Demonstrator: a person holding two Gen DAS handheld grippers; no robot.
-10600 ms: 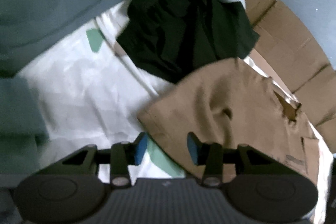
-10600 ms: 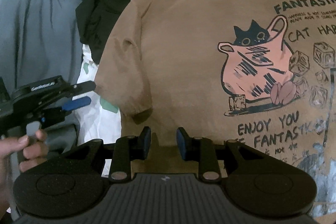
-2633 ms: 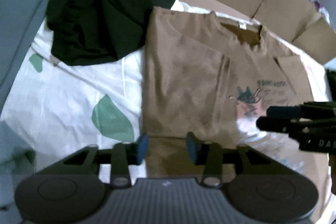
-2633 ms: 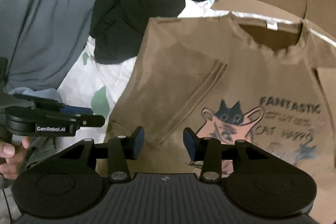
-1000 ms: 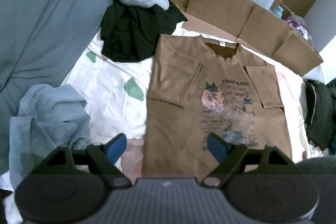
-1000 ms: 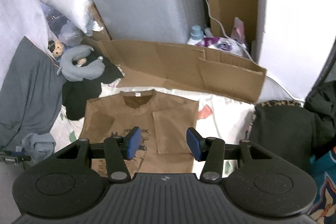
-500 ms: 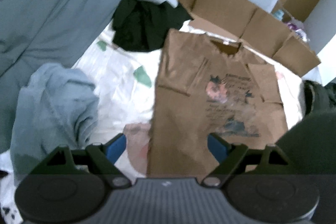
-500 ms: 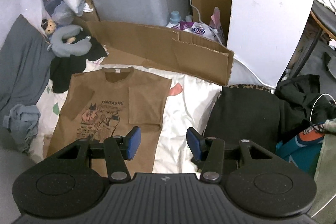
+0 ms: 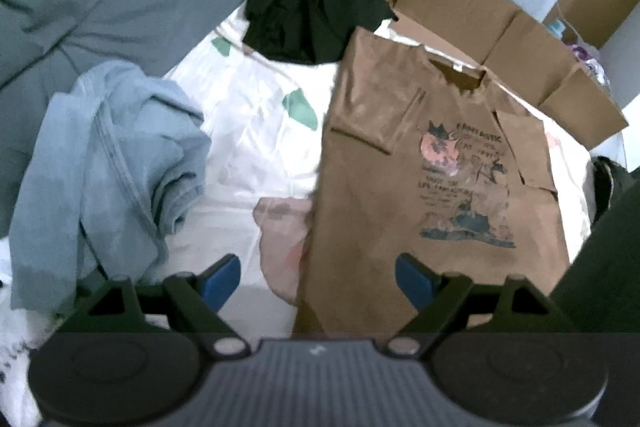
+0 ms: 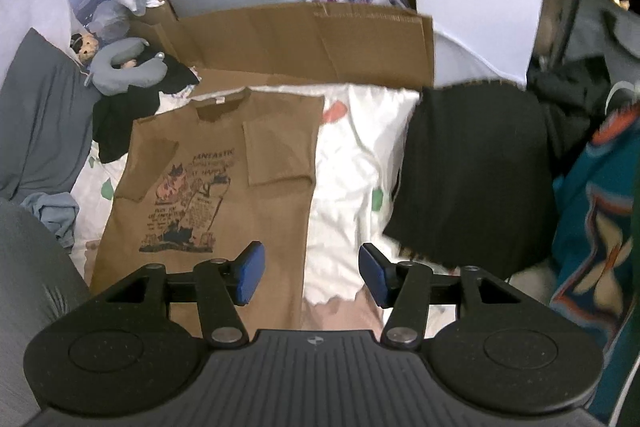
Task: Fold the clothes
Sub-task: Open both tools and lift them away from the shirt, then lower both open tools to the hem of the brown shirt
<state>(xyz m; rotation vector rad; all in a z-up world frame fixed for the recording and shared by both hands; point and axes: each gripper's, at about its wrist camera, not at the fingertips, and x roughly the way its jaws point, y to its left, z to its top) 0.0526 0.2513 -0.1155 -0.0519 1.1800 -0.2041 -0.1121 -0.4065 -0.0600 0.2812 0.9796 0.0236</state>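
Brown tee (image 9: 384, 195) spread flat, print up, on the white bed sheet (image 9: 248, 147), collar toward the cardboard (image 9: 460, 3) at the far edge. Both sleeves turned inward over the chest: one (image 10: 276, 151) lying as a neat rectangle beside the cat print, the other (image 9: 376, 115) as a smaller flap on the opposite side. Sides thus squared into a long panel, which suits a lengthwise fold from hem to collar; hem end nearest the cameras, collar end far. Left claw (image 9: 316, 281) spread wide, holding nothing, hanging above the hem near the tee's left edge. Right claw (image 10: 310, 279) likewise parted and empty, raised well above the bed, over the tee's right edge and the bare sheet beside it. Both well clear of the cloth, so a full view of the shirt in each camera, probably a pull-back to check the panel's shape. Judged a midway stage: sleeves in, body not yet doubled over. Other garments kept off to the sides, apart from the working patch: black heap (image 9: 312, 11) near the collar's left, crumpled blue cloth (image 9: 108, 163) at the left, a dark folded piece (image 10: 472, 179) to the right across a strip of sheet. Grey neck pillow (image 10: 124, 69) resting on the black heap.
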